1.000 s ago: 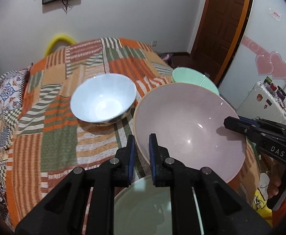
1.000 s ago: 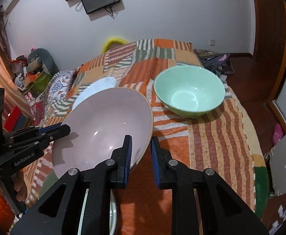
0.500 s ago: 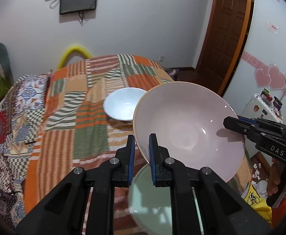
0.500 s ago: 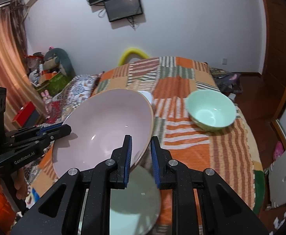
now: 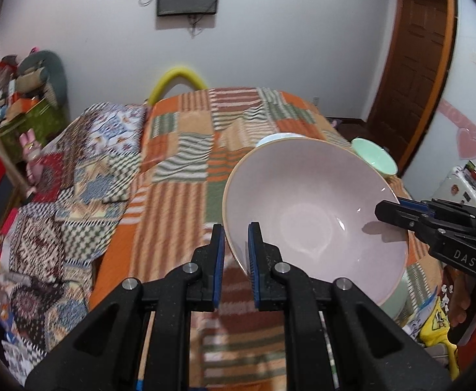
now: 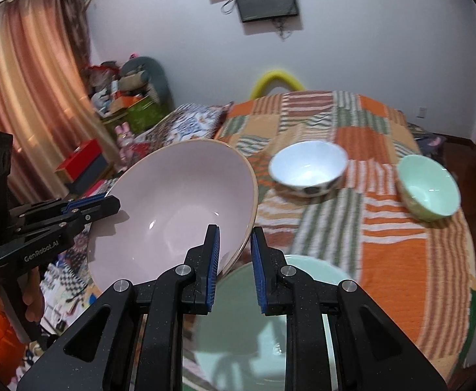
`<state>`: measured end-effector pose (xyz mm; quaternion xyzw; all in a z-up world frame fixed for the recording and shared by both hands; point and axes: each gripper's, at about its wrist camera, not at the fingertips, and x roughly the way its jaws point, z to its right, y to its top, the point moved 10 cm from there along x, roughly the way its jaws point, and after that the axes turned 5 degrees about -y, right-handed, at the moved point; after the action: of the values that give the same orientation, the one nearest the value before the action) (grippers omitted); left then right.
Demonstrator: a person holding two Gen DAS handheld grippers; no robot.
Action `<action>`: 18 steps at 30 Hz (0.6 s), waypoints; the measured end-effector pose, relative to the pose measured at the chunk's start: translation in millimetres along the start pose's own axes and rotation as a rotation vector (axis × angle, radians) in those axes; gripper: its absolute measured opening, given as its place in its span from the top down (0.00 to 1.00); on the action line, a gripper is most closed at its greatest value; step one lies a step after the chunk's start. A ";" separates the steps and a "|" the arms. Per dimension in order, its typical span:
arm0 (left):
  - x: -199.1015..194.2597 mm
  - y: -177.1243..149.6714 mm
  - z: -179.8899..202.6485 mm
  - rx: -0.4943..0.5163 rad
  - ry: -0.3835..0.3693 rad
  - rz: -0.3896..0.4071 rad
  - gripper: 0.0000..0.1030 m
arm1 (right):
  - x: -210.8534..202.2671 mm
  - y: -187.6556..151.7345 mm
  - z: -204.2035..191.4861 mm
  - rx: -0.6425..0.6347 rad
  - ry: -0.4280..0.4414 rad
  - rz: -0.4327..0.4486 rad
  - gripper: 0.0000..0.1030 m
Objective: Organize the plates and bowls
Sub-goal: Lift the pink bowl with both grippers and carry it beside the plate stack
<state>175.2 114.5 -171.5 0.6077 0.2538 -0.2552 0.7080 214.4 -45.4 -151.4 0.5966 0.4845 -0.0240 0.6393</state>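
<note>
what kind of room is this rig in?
Most likely a bedroom in a home: a bed with a patchwork quilt, a wall-mounted screen, curtains and a wooden door.

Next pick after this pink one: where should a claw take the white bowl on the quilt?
Grip the white bowl by its thin rim, coming down from above: it sits upright and open-mouthed on the quilt, clear of the small green bowl.

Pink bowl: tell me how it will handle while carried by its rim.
The pink bowl looks rigid and glossy, so probably slippery in the thin rim grips of the left gripper and right gripper. Being wide and tilted, it may swing. Likely breakable if dropped.
</note>
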 end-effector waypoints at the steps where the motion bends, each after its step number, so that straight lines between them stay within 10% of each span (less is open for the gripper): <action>1: -0.8 -5.6 -7.2 -0.011 0.009 -0.006 0.88 | 5.1 -2.5 -6.1 -0.007 0.010 -0.010 0.83; 18: 28.9 -84.3 -74.9 -0.163 0.025 -0.140 0.88 | 59.5 -57.1 -62.0 -0.076 0.053 -0.191 0.83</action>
<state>136.4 176.0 -262.4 0.5318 0.3242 -0.2748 0.7325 174.5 19.5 -221.0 0.5235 0.5567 -0.0508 0.6430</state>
